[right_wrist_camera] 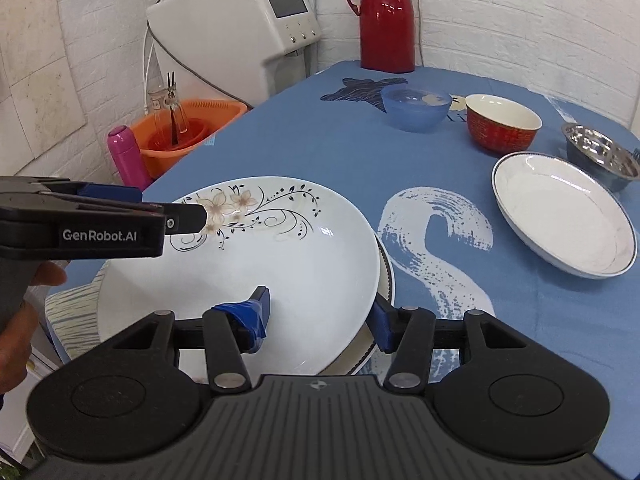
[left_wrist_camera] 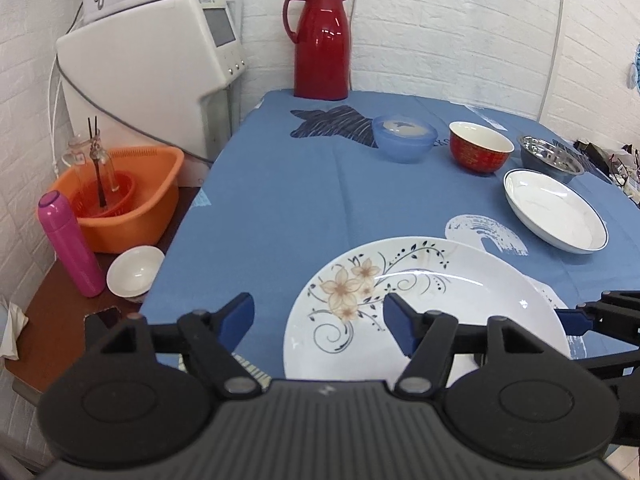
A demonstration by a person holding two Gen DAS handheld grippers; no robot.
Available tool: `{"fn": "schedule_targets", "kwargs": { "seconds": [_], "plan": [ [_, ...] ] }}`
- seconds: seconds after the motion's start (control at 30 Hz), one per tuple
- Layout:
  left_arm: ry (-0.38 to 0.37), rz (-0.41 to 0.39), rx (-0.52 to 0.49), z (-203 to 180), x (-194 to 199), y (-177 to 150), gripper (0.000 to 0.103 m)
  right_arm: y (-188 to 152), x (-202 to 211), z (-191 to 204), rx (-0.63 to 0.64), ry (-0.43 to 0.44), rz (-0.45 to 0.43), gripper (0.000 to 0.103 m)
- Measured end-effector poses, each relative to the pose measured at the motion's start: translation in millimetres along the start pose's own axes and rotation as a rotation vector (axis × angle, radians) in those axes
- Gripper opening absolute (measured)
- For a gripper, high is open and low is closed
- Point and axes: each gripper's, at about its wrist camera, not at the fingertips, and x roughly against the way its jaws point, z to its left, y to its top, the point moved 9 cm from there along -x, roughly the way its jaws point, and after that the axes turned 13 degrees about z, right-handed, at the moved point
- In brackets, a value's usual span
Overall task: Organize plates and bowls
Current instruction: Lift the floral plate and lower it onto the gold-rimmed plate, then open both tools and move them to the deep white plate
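Right gripper [right_wrist_camera: 320,320] and left gripper [left_wrist_camera: 318,322], both spread apart, straddle the flowered plate's [right_wrist_camera: 288,256] rim.

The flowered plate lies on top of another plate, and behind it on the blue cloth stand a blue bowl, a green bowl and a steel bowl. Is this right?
Not quite: the middle bowl is red, not green, as the right wrist view shows. The flowered plate, blue bowl and steel bowl are as you say.

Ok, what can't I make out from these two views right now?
- Lower plate: both views, mostly covered by the floral plate; only rim slivers show.
- Floral plate's near edge: hidden by the left tool and right tool bodies.
- Blue bowl contents: a pale patch, too blurred to identify.
- Clutter beyond the table: left wrist view, too small and cut off by the edge.
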Motion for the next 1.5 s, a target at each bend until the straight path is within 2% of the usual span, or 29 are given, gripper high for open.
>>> {"fn": "schedule_targets", "kwargs": {
  "seconds": [0.07, 0.17, 0.23, 0.27, 0.33, 0.5, 0.6, 0.67, 0.87, 1.03, 1.13, 1.3, 1.5],
  "plan": [
    [0.001, -0.001, 0.005, 1, -1, 1, 0.067, 1, 1, 1, 0.042, -0.039, 0.003, 0.037],
    [-0.001, 0.011, 0.019, 2, -3, 4, 0.068, 4, 0, -3, 0.038, -0.053, 0.009, 0.039],
    [-0.004, 0.015, 0.023, 3, -3, 4, 0.069, 2, -6, -7, 0.08, -0.124, 0.034, 0.04],
    [0.001, 0.012, 0.021, 4, -2, 4, 0.072, 0, -8, -8, 0.081, -0.129, 0.038, 0.04],
    [0.017, -0.002, 0.012, 3, 0, 5, 0.074, -1, -9, -12, 0.036, -0.057, 0.046, 0.041],
    [0.012, -0.008, 0.018, 1, 4, 12, 0.075, -1, -10, -22, -0.057, 0.056, 0.065, 0.039],
    [-0.001, 0.001, 0.017, -5, 6, 17, 0.076, 3, 16, -47, -0.175, 0.126, -0.016, 0.039],
    [-0.032, 0.008, 0.007, -11, 6, 24, 0.077, 3, 35, -72, -0.205, 0.097, -0.047, 0.039],
    [-0.208, 0.093, -0.019, -60, -14, 63, 0.077, 5, 61, -175, -0.327, -0.097, -0.053, 0.04],
    [-0.283, 0.175, -0.067, -112, -50, 94, 0.077, 5, 49, -234, -0.391, -0.15, 0.014, 0.042],
    [-0.313, 0.237, -0.093, -142, -80, 110, 0.077, 11, 32, -255, -0.423, -0.157, 0.038, 0.042],
    [-0.346, 0.348, -0.135, -189, -131, 126, 0.076, 34, -4, -275, -0.399, -0.173, 0.075, 0.042],
    [-0.346, 0.381, -0.156, -209, -158, 129, 0.076, 38, -26, -280, -0.372, -0.147, 0.091, 0.043]
  ]
}}
